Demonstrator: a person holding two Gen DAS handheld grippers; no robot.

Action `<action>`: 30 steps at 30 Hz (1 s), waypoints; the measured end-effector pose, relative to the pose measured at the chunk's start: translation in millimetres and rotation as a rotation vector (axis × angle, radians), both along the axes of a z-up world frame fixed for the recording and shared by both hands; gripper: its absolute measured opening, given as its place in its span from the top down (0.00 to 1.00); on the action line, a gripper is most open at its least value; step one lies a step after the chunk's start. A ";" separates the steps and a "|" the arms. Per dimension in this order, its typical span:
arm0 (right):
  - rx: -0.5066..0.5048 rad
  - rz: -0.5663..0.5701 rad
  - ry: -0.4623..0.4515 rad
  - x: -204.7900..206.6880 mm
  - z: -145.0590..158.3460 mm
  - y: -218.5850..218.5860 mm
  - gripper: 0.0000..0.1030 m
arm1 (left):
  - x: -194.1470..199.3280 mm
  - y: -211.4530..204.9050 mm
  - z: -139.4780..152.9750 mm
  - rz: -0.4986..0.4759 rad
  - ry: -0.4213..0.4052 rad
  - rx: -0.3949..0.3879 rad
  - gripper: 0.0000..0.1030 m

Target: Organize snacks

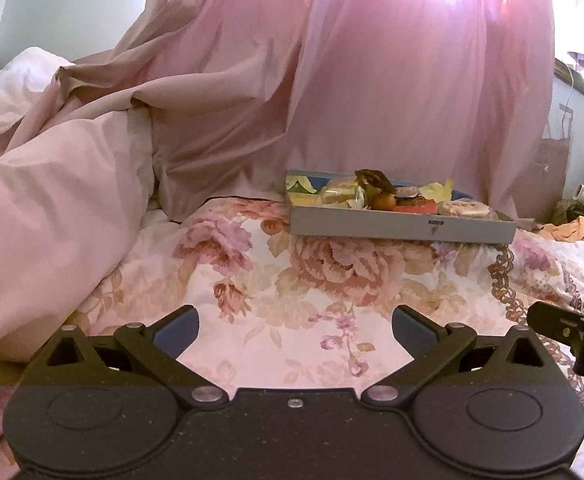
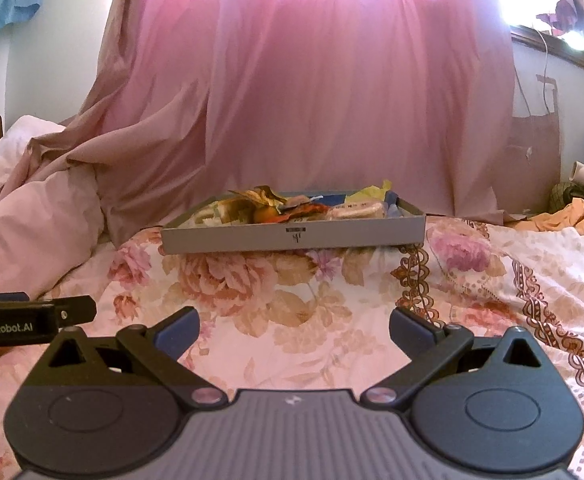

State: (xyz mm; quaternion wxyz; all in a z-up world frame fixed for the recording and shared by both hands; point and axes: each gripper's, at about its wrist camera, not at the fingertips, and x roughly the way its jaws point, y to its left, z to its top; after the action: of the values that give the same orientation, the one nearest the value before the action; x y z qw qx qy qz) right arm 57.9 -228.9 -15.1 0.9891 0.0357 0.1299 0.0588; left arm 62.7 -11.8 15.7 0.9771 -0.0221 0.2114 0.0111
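Snacks [image 2: 288,208] heaped in a shallow grey box [image 2: 292,238], all inside its rim: wrapped biscuits [image 2: 358,210] toward the right, a small orange fruit [image 2: 267,214] near the middle, crinkled gold and yellow wrappers [image 2: 260,196] piled above. Jumbled rather than sorted, though from this low angle the far half of the box stays hidden. Box resting on the flowered bedspread [image 2: 292,340], in front of a pink curtain [image 2: 332,100], with a rumpled pink quilt [image 1: 44,208] off to the left. No snack visible loose on the bed.

Left claw [image 1: 295,330] spread wide, nothing between its blue pads. Right claw [image 2: 294,330] likewise wide and empty. Both held low over the bedspread, side by side, well short of the box and pointed at it.

Hard to place the step: fits either a pause ahead of sorting what lies in the box, or a pull-back after everything has been gathered into it. If more handling follows, likely a reach forward over the near wall and a light pinch, since the wrappers look thin and slippery and the fruit may roll.
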 end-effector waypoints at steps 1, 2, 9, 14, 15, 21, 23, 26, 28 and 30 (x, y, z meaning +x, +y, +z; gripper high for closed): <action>0.000 -0.002 0.000 0.3 -1.2 0.1 0.00 | 0.5 0.5 -0.9 0.001 0.001 0.000 0.01; -0.001 -0.002 -0.001 0.5 -2.5 0.1 0.00 | 1.0 1.2 -2.2 0.003 0.001 0.000 0.01; -0.005 -0.022 0.008 5.8 -13.3 -1.7 0.00 | 3.9 3.8 -9.3 0.008 0.006 -0.005 0.01; -0.012 -0.029 0.007 9.5 -20.3 -1.0 0.00 | 3.4 3.2 -13.2 0.000 -0.004 0.000 0.01; -0.015 -0.029 0.007 9.9 -21.3 -0.6 0.00 | 3.5 2.9 -13.5 -0.003 -0.004 0.001 0.01; -0.021 -0.022 0.006 10.3 -22.4 0.7 0.00 | 2.8 0.6 -15.5 -0.016 -0.002 0.013 0.01; -0.021 -0.021 0.004 10.0 -22.4 0.4 0.00 | 2.6 0.4 -15.5 -0.016 -0.002 0.009 0.01; -0.022 -0.022 0.002 9.8 -22.5 0.5 0.00 | 2.6 0.1 -15.6 -0.017 -0.005 0.007 0.01; -0.022 -0.022 0.002 9.9 -22.5 0.4 0.00 | 2.1 -0.2 -14.8 -0.016 -0.007 0.006 0.01; -0.022 -0.022 0.002 9.9 -22.5 0.3 0.00 | 2.0 -0.4 -14.2 -0.017 -0.008 0.005 0.01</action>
State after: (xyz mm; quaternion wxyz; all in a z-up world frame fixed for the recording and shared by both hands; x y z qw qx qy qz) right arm 67.7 -228.6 -37.6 0.9899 0.0264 0.1310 0.0465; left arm 64.7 -12.2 1.5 0.9781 -0.0181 0.2075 0.0034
